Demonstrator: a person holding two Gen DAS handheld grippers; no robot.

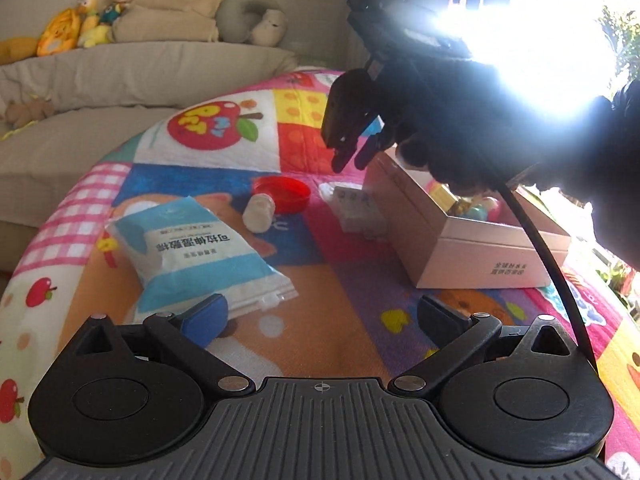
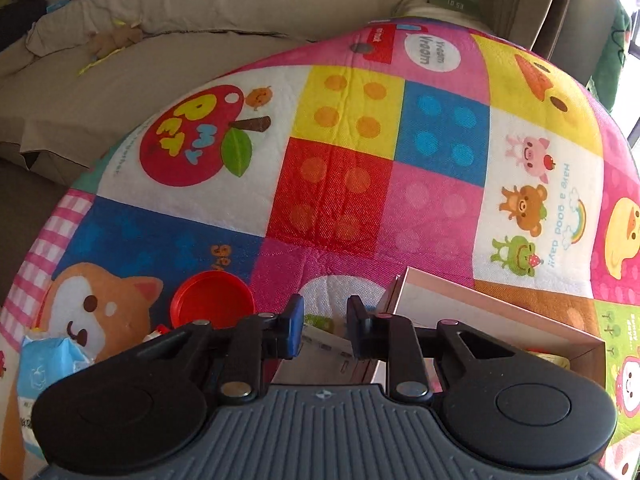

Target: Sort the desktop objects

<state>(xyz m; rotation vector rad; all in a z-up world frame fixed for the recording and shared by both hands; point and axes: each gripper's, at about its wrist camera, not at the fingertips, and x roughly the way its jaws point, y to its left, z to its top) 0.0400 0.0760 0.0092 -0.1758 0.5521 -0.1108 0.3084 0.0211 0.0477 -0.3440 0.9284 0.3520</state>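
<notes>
A: Where do the things to sort lie?

B: On the surface (image 2: 360, 184), which is covered by a bright patchwork cartoon cloth. A blue-and-white plastic packet (image 1: 192, 248) lies flat nearest the left gripper (image 1: 320, 320). Beyond it a small white bottle (image 1: 260, 214) lies on its side, touching a round red lid (image 1: 286, 192) that sits open side up.

A: And to the right of those?

B: A clear plastic pack (image 1: 354, 206) lies just beside the left wall of an open pale pink cardboard box (image 1: 480, 256). A few small colourful items sit in the box, too blurred to name.

A: What about the fingers?

B: The left gripper's fingers are spread wide with nothing between them, low over the cloth near the packet's sealed edge. The right gripper (image 1: 352, 156), held by a hand in a dark glove (image 1: 460, 132), hangs above the pack and the box's far corner, pointing steeply down. Its fingers are drawn close together, with only a narrow gap, and they grasp nothing that I can see.

A: And around the surface?

B: A beige sofa (image 1: 120, 80) curves behind it, with plush toys (image 1: 92, 16) along its back.
</notes>
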